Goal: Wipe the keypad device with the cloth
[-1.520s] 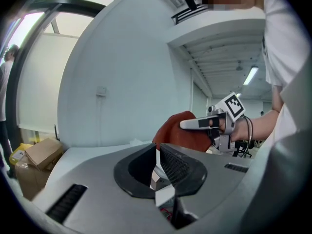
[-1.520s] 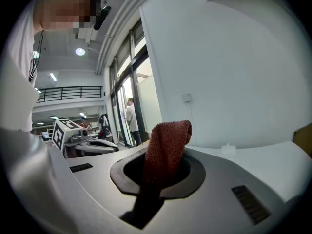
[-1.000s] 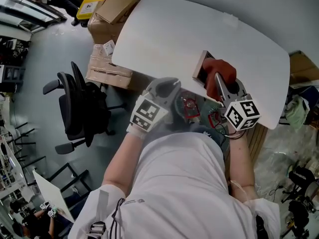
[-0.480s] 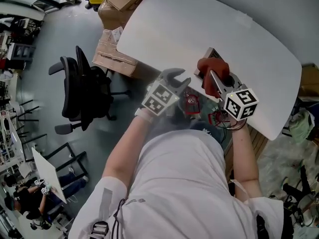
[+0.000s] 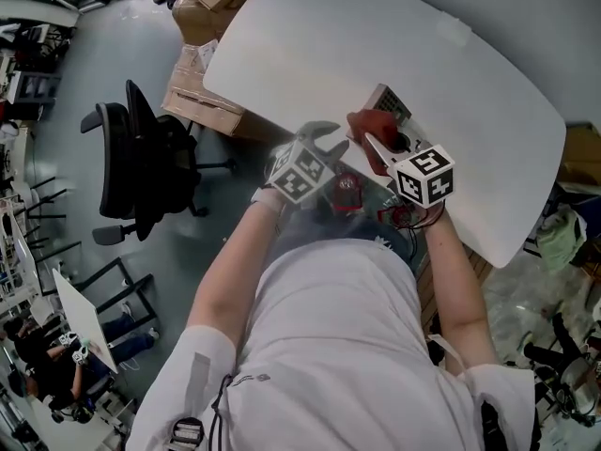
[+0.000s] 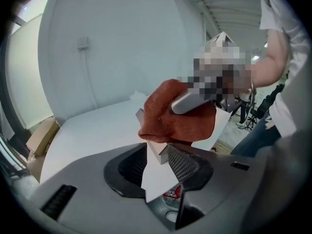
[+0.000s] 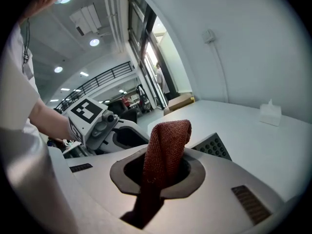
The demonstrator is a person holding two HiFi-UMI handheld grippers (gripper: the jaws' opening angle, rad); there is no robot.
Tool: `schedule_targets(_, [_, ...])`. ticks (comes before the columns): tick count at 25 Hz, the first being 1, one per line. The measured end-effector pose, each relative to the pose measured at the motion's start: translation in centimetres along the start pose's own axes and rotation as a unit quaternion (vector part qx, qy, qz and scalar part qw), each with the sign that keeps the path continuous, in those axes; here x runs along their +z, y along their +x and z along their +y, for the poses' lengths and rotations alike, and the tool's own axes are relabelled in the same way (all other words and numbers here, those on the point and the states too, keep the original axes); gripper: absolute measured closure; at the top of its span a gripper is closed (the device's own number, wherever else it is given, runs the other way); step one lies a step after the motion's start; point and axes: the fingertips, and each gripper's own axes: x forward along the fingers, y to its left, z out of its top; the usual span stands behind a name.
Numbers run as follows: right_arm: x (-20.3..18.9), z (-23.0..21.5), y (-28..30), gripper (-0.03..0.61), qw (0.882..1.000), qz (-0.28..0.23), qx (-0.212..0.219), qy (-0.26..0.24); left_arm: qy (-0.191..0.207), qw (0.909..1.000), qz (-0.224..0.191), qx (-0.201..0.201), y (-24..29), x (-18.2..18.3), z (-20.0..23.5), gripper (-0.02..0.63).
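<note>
The grey keypad device [image 5: 392, 102] lies near the white table's [image 5: 310, 54] front edge. A rust-red cloth [image 5: 368, 123] covers its near end. My right gripper [image 5: 374, 146] is shut on that cloth [image 7: 164, 150], and the device's keys [image 7: 214, 146] show just past it. My left gripper [image 5: 326, 137] stands at the device's left; its jaws have just been opening. In the left gripper view the device's corner [image 6: 157, 151] sits just ahead of the open gap of the left gripper [image 6: 158, 164], and the pads do not press on it. The cloth [image 6: 173, 123] hangs over that corner.
A small white box [image 7: 270, 114] stands farther back on the table. Cardboard boxes [image 5: 208, 97] and a black office chair [image 5: 141, 172] are on the floor to the left of the table. The person's body is close against the table's front edge.
Both grippers have come down toward the table. The left gripper's jaws were shut a second ago and now stand apart. The right gripper still holds the cloth over the device.
</note>
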Motion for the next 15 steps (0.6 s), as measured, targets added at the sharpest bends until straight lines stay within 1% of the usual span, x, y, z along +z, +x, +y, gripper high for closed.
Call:
schedule_targets(4, [-2.1,-0.1,1.4,0.525,0.999,0.043,0.017,-0.016,0.002,0.9997,0.022,-0.008,1.8,-0.9,-0.5,0.495])
schedule_targets(8, [-3.3,-0.8,2.4,0.525,0.998,0.061,0.013,-0.021,-0.003,0.9996,0.025,-0.014,2.8,-1.1,-0.7,0.495])
schedule_targets(10, [-3.7,-1.1,2.8,0.525,0.998,0.058,0.011,-0.010,-0.007,0.9996,0.023,-0.016,2.9,-1.0,-0.7,0.495])
schedule_targets(15, [-4.4,-1.9,2.7,0.525,0.998,0.045,0.008,0.046,-0.008,0.9995,0.027,-0.017,2.9,-1.0,-0.8,0.497])
